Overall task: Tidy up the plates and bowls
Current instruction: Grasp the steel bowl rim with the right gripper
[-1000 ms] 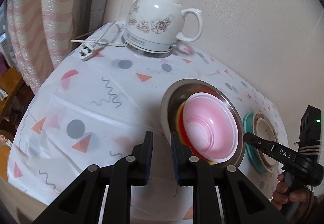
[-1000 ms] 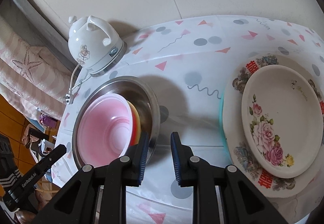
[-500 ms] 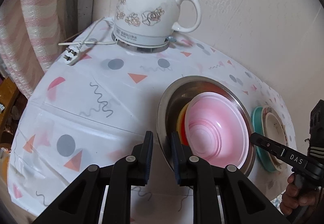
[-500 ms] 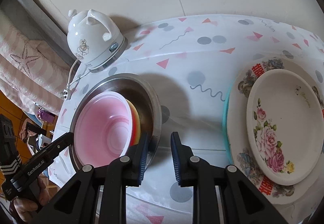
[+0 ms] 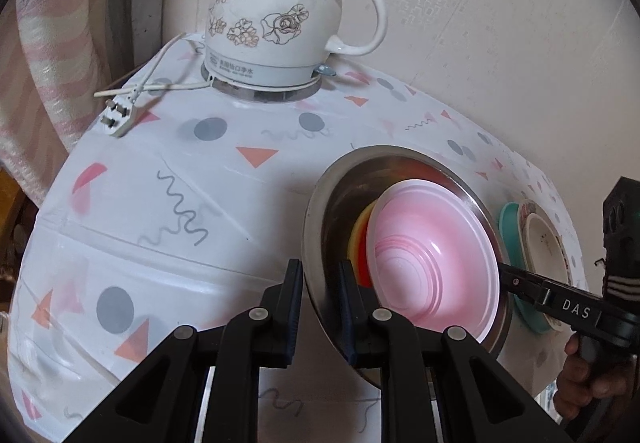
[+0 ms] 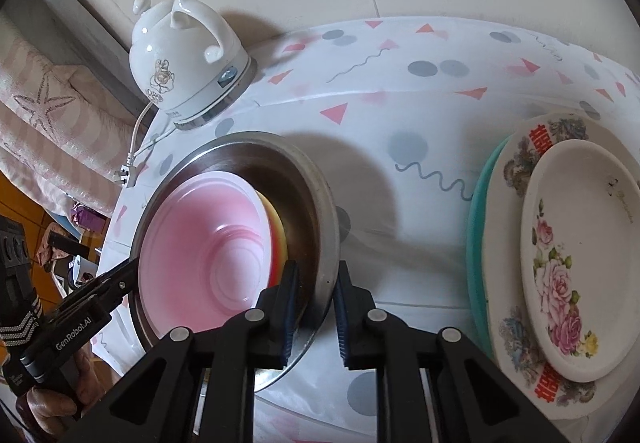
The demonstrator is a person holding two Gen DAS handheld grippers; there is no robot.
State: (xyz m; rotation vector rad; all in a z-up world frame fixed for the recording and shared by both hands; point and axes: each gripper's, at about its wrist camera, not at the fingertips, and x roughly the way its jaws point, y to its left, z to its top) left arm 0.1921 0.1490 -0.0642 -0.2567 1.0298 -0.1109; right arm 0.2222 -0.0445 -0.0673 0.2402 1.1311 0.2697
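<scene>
left wrist view: left gripper (image 5: 318, 307) at lower centre, jaws narrow and set astride the near rim of the steel bowl (image 5: 320, 227), one pad outside, one inside. steel bowl lies at centre right on the patterned tablecloth (image 5: 160, 243). nested in it: pink bowl (image 5: 432, 259), with a yellow and red bowl (image 5: 358, 239) showing beneath its left edge. white floral kettle (image 5: 280, 19) at upper centre on its base; its plug (image 5: 118, 117) lies at left on the cloth. plate stack (image 5: 540, 243) at right edge, teal rim outermost. right gripper at right, its tip at the far rim of the steel bowl.

right wrist view: right gripper (image 6: 314, 307) at lower centre, jaws just closing, narrow, straddling the steel bowl's right rim (image 6: 326, 243). pink bowl (image 6: 208, 243) inside, left of centre. floral plates (image 6: 560, 263) at right, small plate atop larger, teal plate underneath. kettle (image 6: 184, 59) upper left. left gripper at lower left, its tip at the steel bowl's left rim.
</scene>
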